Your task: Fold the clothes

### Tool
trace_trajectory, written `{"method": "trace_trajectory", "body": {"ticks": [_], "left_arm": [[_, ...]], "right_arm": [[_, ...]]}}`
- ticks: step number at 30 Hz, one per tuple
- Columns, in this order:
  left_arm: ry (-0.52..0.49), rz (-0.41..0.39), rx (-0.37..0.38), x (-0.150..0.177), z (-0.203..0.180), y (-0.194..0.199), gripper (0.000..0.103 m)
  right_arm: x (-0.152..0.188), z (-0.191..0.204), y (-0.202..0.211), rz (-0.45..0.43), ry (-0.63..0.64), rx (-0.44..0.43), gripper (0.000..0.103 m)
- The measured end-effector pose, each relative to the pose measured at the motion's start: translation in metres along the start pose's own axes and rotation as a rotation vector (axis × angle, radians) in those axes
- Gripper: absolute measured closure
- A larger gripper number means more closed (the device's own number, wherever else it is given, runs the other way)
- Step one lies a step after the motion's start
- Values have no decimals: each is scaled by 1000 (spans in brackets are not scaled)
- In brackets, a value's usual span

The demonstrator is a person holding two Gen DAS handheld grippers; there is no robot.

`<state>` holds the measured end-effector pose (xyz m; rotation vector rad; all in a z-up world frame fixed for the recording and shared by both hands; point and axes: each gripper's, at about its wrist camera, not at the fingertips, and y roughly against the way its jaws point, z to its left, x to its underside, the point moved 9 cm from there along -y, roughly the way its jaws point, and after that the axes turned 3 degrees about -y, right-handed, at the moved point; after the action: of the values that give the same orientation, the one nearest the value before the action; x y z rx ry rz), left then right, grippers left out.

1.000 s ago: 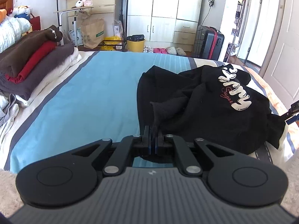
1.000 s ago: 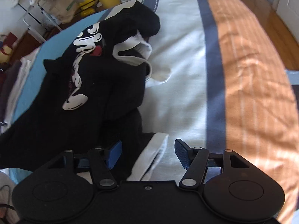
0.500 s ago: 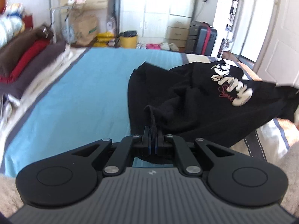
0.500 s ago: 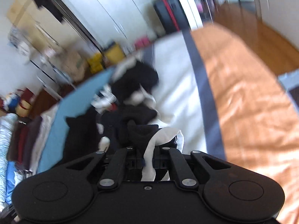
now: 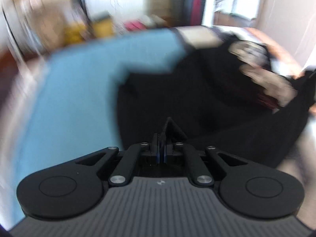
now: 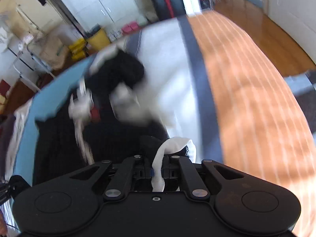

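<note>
Both views are smeared by motion blur, the left wrist view far more heavily. In it, the left gripper (image 5: 162, 150) has its jaws pressed together on a small peak of the black sweatshirt with pale lettering (image 5: 207, 98), which spreads away to the right across the blue, white and orange striped bedspread (image 5: 79, 90). The lettering shows only as pale streaks at the far right and cannot be read. Beyond the bed, yellowish blobs and a dark suitcase with a red stripe (image 5: 194, 6) are barely recognisable.

From the right wrist view, the right gripper (image 6: 157, 169) pinches a white ribbed band at the sweatshirt's (image 6: 59, 138) edge, with black fabric bunched just behind it; the band hangs down between the closed jaws and hides the pads. The garment's far end is a blurred mass of black and white with a red spot, lying over the white and blue stripes of the bedspread (image 6: 246, 90); its folds cannot be made out. At the far left, a yellow bucket (image 6: 98, 37) and white wardrobe doors (image 6: 110, 2) stand on the floor side, softened but legible. A dark object at the near left edge is cut off.
</note>
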<state>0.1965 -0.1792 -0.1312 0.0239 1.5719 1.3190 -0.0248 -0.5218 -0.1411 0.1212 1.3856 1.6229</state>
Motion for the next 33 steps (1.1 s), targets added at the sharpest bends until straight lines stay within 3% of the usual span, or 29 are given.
{"method": "trace_trajectory", "body": {"ticks": [3, 6, 8, 9, 11, 13, 17, 19, 21, 23, 25, 28, 33], "left_arm": [[131, -240, -132, -120, 60, 39, 100], [196, -570, -302, -216, 93, 151, 100], [222, -732, -349, -242, 95, 219, 100], [228, -788, -359, -246, 94, 244, 100], [218, -856, -371, -238, 89, 278, 100], [216, -860, -359, -218, 86, 290, 100], [277, -723, -249, -137, 85, 247, 100], [325, -623, -200, -85, 83, 211, 100], [366, -479, -187, -27, 78, 158, 99], [399, -319, -175, 32, 73, 103, 100], [407, -249, -169, 57, 69, 80, 100], [403, -207, -163, 70, 67, 68, 100], [394, -136, -154, 93, 62, 46, 99]], "right_arm": [[-100, 62, 35, -215, 60, -44, 96], [-178, 139, 140, -578, 146, -143, 97], [-208, 186, 219, -827, 218, -170, 97], [-211, 199, 250, -904, 219, -179, 97], [-210, 219, 296, -1006, 242, -173, 96], [-196, 221, 316, -1044, 246, -180, 96], [-150, 198, 281, -886, 261, -208, 96], [-116, 175, 234, -753, 255, -201, 96], [-74, 150, 170, -570, 228, -180, 96], [-34, 119, 91, -340, 144, -90, 96], [6, 83, 24, -142, 40, -34, 96], [38, 50, -31, -64, -51, 20, 96], [39, 49, -26, -113, -19, 29, 96]]}}
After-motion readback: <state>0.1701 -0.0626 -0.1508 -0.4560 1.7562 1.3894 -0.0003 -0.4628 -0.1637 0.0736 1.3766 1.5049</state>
